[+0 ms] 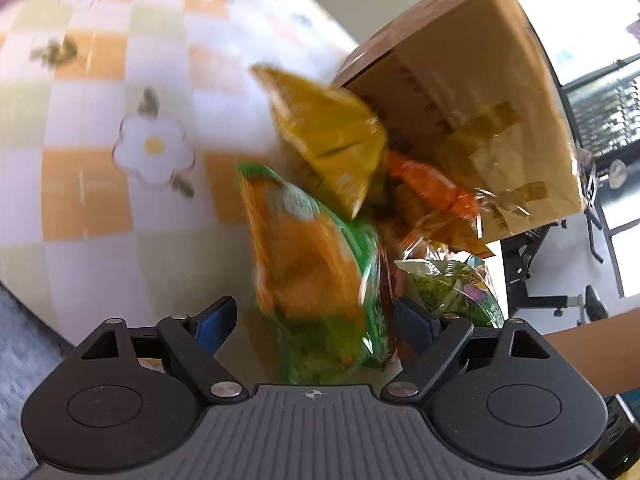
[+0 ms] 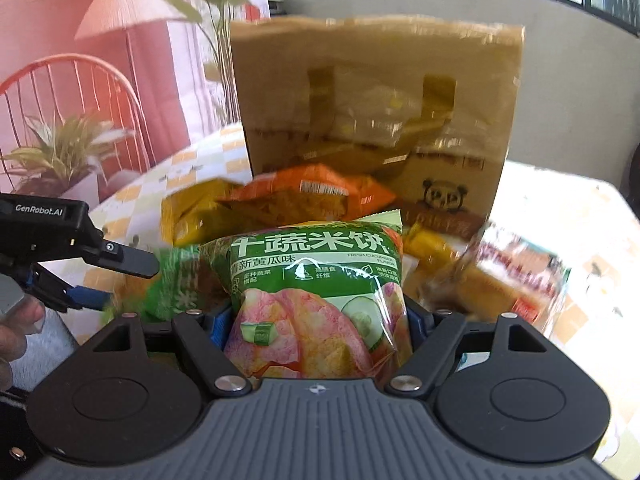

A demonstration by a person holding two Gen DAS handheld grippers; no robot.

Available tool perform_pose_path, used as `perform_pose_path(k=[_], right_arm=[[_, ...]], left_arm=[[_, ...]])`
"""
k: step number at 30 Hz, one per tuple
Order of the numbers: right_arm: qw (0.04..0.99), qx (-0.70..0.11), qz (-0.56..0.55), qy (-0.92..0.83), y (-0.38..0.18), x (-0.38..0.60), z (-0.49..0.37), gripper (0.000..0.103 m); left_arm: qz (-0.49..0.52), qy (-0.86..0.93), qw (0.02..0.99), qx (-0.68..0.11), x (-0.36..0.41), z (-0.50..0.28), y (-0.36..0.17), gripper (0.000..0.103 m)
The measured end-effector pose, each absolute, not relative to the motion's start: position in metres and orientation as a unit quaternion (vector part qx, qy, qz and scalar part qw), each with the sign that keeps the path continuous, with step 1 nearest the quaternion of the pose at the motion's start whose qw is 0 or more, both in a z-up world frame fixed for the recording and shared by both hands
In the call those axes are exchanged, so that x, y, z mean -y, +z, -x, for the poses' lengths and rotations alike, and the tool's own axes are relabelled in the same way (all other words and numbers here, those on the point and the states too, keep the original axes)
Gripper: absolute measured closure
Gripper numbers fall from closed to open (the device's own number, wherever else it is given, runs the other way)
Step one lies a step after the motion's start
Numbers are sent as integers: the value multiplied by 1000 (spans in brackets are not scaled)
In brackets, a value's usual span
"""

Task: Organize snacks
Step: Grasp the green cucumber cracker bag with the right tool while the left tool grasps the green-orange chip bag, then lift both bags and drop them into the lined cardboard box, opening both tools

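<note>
1. Clearly, the step in hand seemed to be the picking of snack bags from the pile on the checked tablecloth (image 1: pixel 100 184), probably to put them into the brown paper bag (image 2: pixel 376 120) that stood upright just behind the pile.
2. To do this well, each gripper should take only one bag, and by its body or sealed edge, not by a loose corner, because the foil was slippery and the bags lay one over another.
3. A soft squeeze would be better, since rice crackers break easily under pressure.
4. The two hands worked close together, so they had to take care not to cross each other over the pile.
5. The right gripper (image 2: pixel 316 320) had the green cucumber rice cracker bag (image 2: pixel 316 292) between its blue pads. The jaws stood rather wide, and the bag filled the whole gap and touched both pads, so it looked held.
6. The left gripper (image 1: pixel 312 320) had its jaws wide apart. An orange and green snack bag (image 1: pixel 308 264) lay in the gap between them, but the picture was blurred and the pads did not seem to press on it.
7. In the right wrist view, the left gripper came in from the left edge, with its fingers reaching to the near side of the pile.
8. Other bags lay in the pile: a yellow bag (image 1: pixel 328 136), an orange bag (image 2: pixel 308 196) and a clear packet (image 2: pixel 504 276) at the right side.
</note>
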State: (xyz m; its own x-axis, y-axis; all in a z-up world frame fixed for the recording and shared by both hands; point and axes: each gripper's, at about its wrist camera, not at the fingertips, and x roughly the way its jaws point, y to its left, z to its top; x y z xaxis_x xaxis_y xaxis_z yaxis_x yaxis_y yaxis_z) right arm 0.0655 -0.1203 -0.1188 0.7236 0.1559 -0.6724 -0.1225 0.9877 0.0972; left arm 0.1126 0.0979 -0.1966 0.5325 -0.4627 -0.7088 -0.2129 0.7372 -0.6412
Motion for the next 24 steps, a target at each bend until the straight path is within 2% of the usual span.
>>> perform_pose_path(k=[10,11,13,15,24], right_arm=[[928,-363,-5,79,-121,115,-66,24],[928,-363,-4,79,-122,114,-65,24],[928,-364,-1,78,-121,114,-65,24],[928,-365,4,76,-121,112,-65,24],[936,-347,13,60,-106,114,-58,25]], left_arm=[[355,-82,808,-463,-89,-134,-203,17],[345,-92,810,-465,-84,-135,-203,19],[321,-101,816,-470,-77,-136,-202,36],[307,-102,826,-462,-75,-134,-200,41],[200,-93,888,-404,-55,-111,-154,45]])
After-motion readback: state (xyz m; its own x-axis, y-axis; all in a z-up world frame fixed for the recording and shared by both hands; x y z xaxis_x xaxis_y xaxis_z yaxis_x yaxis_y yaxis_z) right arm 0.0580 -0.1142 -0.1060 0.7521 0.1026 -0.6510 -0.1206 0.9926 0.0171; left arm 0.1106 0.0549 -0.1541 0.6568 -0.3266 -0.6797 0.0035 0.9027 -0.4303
